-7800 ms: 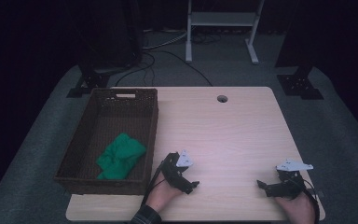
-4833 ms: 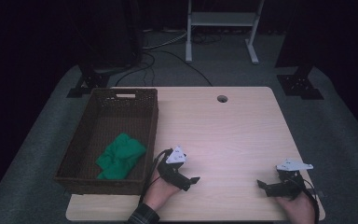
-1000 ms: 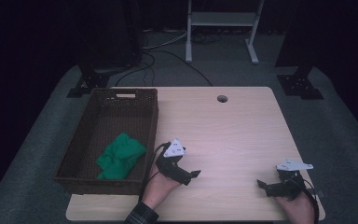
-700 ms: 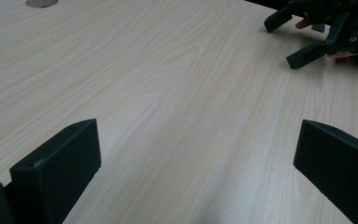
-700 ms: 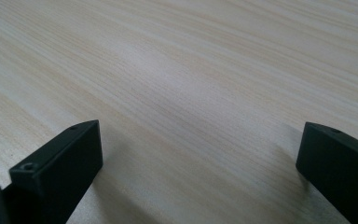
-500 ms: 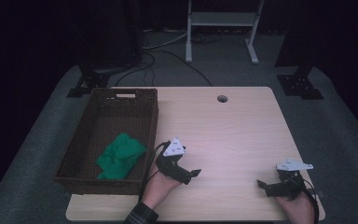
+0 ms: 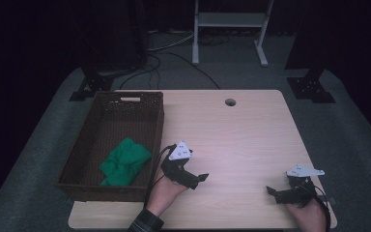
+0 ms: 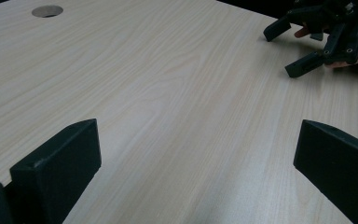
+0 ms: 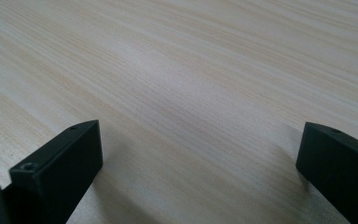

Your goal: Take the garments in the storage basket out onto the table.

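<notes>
My left claw (image 7: pixel 199 179) and right claw (image 7: pixel 272 192) both hover agape over the bare worktop (image 7: pixel 241 130), while the green cloth (image 7: pixel 124 160), crumpled in the wicker basket (image 7: pixel 157 116), looks light and floppy, best pinched at a raised fold.

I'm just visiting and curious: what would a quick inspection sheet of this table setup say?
Surface: pale wood table, with a round hole near the far edge.
Job's things: green cloth crumpled in a brown wicker basket at the table's left.
Clutter: nothing seen.
Grippers: left gripper beside the basket, jaws wide apart, holding nothing; right gripper near the table's right front corner, jaws wide apart, holding nothing.
Cables: a black cable trails from the left gripper; more cables lie on the floor behind.
Surroundings: dark room, grey carpet, a white stand at the back.
</notes>
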`<action>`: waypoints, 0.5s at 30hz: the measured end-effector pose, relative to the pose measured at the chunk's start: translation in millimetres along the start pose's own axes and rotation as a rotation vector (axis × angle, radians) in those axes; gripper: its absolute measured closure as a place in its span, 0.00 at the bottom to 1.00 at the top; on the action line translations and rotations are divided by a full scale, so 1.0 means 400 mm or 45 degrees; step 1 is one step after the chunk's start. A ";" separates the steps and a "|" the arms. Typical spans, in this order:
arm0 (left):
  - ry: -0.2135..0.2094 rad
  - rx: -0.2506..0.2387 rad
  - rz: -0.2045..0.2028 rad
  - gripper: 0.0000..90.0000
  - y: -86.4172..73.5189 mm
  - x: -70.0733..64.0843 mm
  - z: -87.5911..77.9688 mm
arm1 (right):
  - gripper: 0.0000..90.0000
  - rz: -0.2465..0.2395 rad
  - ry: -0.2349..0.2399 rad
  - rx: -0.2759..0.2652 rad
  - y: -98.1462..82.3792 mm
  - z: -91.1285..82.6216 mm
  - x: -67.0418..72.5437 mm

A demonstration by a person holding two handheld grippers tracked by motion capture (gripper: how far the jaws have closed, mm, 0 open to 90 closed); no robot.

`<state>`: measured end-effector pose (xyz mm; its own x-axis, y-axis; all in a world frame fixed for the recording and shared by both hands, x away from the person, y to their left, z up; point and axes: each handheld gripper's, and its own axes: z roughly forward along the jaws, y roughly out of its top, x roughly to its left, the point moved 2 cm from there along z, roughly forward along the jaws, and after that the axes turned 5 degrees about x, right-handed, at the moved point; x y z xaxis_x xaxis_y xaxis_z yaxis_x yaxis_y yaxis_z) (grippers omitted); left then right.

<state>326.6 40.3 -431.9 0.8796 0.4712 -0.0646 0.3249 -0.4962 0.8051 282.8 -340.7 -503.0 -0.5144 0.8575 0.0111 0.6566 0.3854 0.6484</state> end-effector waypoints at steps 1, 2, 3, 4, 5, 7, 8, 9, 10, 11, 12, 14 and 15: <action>0.000 0.000 0.000 0.00 0.000 0.000 0.000 | 0.00 0.000 0.000 0.000 0.000 0.000 0.000; 0.000 0.000 0.002 0.00 0.001 0.000 0.000 | 0.00 0.000 0.000 0.000 0.000 0.000 0.000; 0.000 -0.003 -0.001 0.00 0.002 0.000 -0.001 | 0.00 0.000 0.000 0.000 0.000 0.000 0.000; 0.000 -0.006 -0.006 0.00 0.004 0.000 -0.002 | 0.00 0.000 0.000 0.000 0.000 0.000 0.000; 0.000 -0.006 -0.006 0.00 0.004 0.000 -0.002 | 0.00 -0.001 0.000 0.001 0.000 0.000 0.000; 0.000 -0.011 -0.008 0.00 0.006 0.000 -0.004 | 0.00 -0.001 -0.001 0.000 0.000 0.000 0.000; 0.000 -0.012 -0.010 0.00 0.007 0.001 -0.005 | 0.00 -0.002 0.000 0.000 0.000 0.000 0.000; 0.000 -0.011 -0.011 0.00 0.007 0.001 -0.005 | 0.00 -0.002 0.000 0.000 0.000 0.000 0.000; 0.000 -0.010 -0.012 0.00 0.006 0.001 -0.005 | 0.00 -0.002 0.000 0.000 0.000 0.000 0.000; 0.000 -0.008 -0.013 0.00 0.006 0.001 -0.004 | 0.00 -0.001 0.000 0.000 0.000 0.000 0.000; 0.000 -0.010 -0.018 0.00 0.008 0.003 -0.005 | 0.00 -0.002 -0.001 0.000 0.000 0.000 0.000; 0.000 -0.016 -0.021 0.00 0.009 0.003 -0.006 | 0.00 -0.001 -0.001 0.000 0.000 0.000 0.000; 0.001 -0.016 -0.021 0.00 0.011 0.004 -0.008 | 0.00 -0.002 -0.001 0.000 0.000 0.000 0.000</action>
<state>328.4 41.1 -426.7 0.8740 0.4798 -0.0772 0.3348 -0.4793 0.8113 282.8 -340.8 -503.1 -0.5149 0.8572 0.0100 0.6561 0.3866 0.6482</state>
